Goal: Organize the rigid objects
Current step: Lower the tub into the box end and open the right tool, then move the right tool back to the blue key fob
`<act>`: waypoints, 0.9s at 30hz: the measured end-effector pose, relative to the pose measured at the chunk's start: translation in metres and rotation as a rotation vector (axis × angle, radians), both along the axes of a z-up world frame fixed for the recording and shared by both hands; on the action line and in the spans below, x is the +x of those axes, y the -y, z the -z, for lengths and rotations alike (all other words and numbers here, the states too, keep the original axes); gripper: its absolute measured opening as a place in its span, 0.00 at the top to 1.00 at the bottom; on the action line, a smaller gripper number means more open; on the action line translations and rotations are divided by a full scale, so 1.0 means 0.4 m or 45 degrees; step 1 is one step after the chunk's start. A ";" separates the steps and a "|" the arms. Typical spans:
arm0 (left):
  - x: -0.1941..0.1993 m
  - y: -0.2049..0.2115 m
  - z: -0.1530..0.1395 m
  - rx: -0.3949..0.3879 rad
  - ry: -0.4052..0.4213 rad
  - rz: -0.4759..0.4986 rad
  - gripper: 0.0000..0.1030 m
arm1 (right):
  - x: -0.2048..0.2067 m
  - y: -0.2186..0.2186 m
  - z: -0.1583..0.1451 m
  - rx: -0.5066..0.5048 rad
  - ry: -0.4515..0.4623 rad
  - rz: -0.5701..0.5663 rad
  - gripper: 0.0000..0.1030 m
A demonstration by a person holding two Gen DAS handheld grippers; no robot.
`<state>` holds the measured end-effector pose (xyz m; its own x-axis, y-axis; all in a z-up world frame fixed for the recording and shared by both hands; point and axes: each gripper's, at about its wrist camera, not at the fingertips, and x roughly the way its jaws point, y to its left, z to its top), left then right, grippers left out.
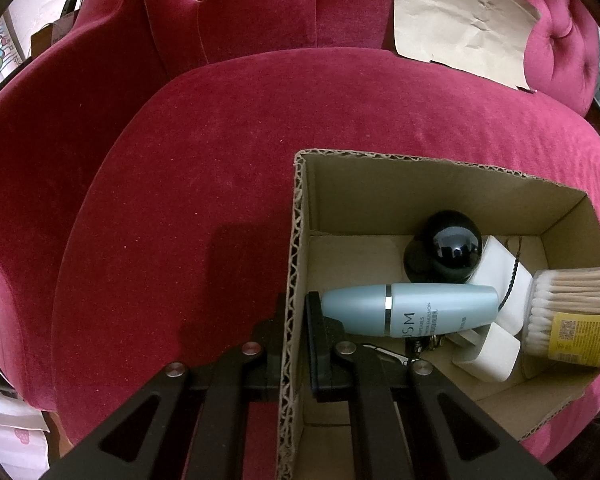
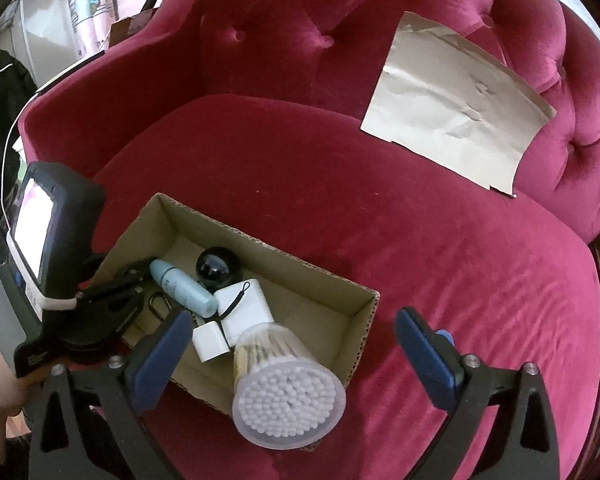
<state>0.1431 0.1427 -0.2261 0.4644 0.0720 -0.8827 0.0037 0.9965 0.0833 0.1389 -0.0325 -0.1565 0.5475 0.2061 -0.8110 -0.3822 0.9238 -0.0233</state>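
Right wrist | right gripper (image 2: 294, 344) standing released over cotton-swab tub (image 2: 288, 384) | left gripper (image 1: 296, 320) clenching box wall (image 1: 296, 264) | withdrawing straight avoids tipping

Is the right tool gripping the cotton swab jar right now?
No. The right tool stands wide open, its pads clear of the cotton swab jar leaning in the cardboard box.

**Box between my claws, on the chair seat**

My left claw (image 1: 298, 320) pinches the box (image 1: 432, 184) wall; right of it, inside, lie bottle (image 1: 412, 308), ball (image 1: 454, 250) behind, chargers (image 1: 492, 356). The swab tub (image 2: 286, 396) leans between my right claw's (image 2: 294, 344) spread fingers. Paper (image 2: 452, 128) lies beyond.
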 end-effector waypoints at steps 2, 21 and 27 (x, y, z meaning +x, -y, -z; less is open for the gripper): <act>0.000 0.000 0.000 0.001 0.000 0.000 0.93 | 0.003 0.010 -0.004 0.011 0.001 0.009 0.00; 0.000 -0.001 0.000 0.000 0.000 0.001 0.93 | 0.035 0.134 -0.034 0.081 0.038 0.176 0.00; -0.001 0.000 0.000 0.001 0.001 0.001 0.93 | 0.039 0.171 -0.027 0.076 0.039 0.212 0.00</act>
<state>0.1427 0.1425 -0.2263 0.4650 0.0723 -0.8824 0.0041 0.9965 0.0837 0.1543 -0.1010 -0.1459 0.6026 0.1579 -0.7823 -0.2239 0.9743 0.0242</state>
